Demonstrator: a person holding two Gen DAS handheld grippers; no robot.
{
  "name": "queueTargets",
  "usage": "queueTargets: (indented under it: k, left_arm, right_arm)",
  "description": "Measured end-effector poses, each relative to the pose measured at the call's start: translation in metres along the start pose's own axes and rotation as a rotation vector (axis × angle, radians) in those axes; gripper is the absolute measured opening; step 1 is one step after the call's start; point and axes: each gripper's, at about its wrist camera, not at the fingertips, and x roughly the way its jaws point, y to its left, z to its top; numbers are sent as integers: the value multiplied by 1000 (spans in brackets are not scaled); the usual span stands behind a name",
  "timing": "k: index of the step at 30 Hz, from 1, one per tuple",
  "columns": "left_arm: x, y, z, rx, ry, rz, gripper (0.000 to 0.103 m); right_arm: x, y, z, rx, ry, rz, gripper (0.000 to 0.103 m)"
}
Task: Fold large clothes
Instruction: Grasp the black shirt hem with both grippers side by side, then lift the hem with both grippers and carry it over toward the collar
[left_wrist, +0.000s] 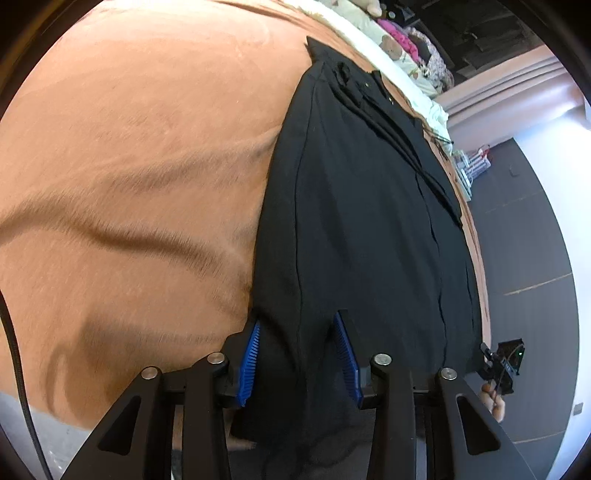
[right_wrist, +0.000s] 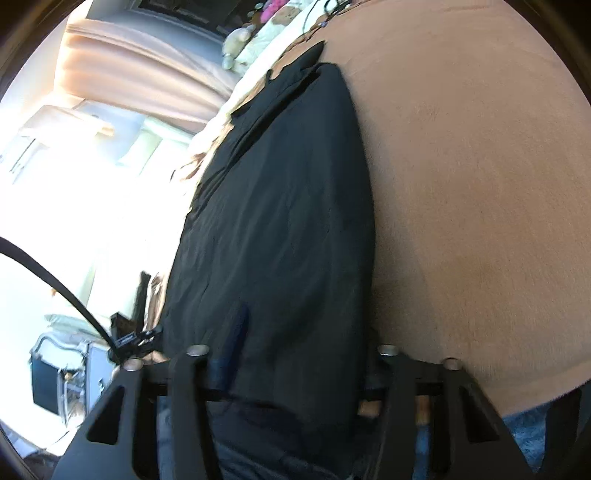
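Blanket: your left wrist view is filled on its left side by a tan fleece blanket (left_wrist: 140, 177), creased in dark ridges near the lower left; in your right wrist view the same blanket (right_wrist: 480, 184) fills the right side and lies smoother there.

Black garment: a long black garment (left_wrist: 362, 229) lies flat on the blanket, running away from you toward the far edge of the bed; small buttons and layered folds show along its far right edge; in the right wrist view the garment (right_wrist: 280, 229) is a long dark strip with the blanket on its right.

Left gripper: your left gripper (left_wrist: 300, 354) stands with its jaws parted; the blue ribbed pads (left_wrist: 251, 363) sit on either side of the garment's near end, cloth lying between them; you have no pinch on it.

Right gripper: your right gripper (right_wrist: 295, 362) is at the garment's near end too; black cloth drapes over and between the fingers; one dark blue pad (right_wrist: 240, 328) shows through the folds, the other is hidden; I cannot tell whether the jaws are apart or closed.

Far side: pale bedding (left_wrist: 373, 29) with pink and patterned items lies beyond the garment's far end; a dark floor (left_wrist: 524, 236) runs along the right.

Window side: bright glare and pink curtains (right_wrist: 147, 70) fill the left of your right wrist view.
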Motion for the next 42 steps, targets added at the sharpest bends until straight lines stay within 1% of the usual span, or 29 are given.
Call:
queueTargets:
  k: [1,2,3,4,5,6,7,9,13,16,19,24,28,30,33,38,42]
  left_arm:
    - [2,0,1,-3,-4,11,30]
    - [2,0,2,-11,-8,17,29]
    - [-1,0,0,-14,-13,19,24]
    - [-1,0,0,-11,-14,21,17]
    - [-5,1,-3,-7,-17,22,15]
    - [-9,3,-5,-5,-24,25,11]
    - [-12,4,-5,0,-30,30,6]
    - [-22,2,-7,21,-55,38,4]
    - [-39,-9,-4,49,-97,29,2]
    - [-55,-18,-4,70,-126,17,2]
    - [-72,-25,-8,83,-154,2,2]
    - [-103,-30,-20,85,-189,-26,2]
    - [-131,-37,-35,100,-226,-55,2]
    - [-145,-41,-42,101,-245,-69,2]
    - [-169,-45,-56,110,-279,-84,2]
    - [-207,-53,-79,127,-332,-115,2]
    - [-237,-54,-104,144,-372,-126,2]
  right_arm:
    - [0,-3,3,17,-8,-23,30]
    - [6,0,7,26,-13,-33,22]
    - [10,1,9,34,-19,-42,15]
    - [13,2,10,42,-26,-51,13]
    - [15,3,11,42,-32,-51,7]
    - [14,6,11,34,-44,-53,3]
    - [11,11,10,21,-58,-54,3]
    - [4,17,7,9,-82,-52,0]
    - [-15,39,-1,-30,-139,-33,0]
    - [-22,58,-7,-66,-164,-13,0]
    - [-26,75,-13,-92,-181,13,0]
    - [-36,93,-30,-141,-204,42,0]
    - [-60,93,-44,-169,-226,64,0]
    - [-64,95,-47,-186,-237,70,0]
    - [-76,102,-61,-217,-258,84,0]
    - [-104,113,-96,-264,-291,107,0]
    - [-116,109,-116,-286,-307,135,0]
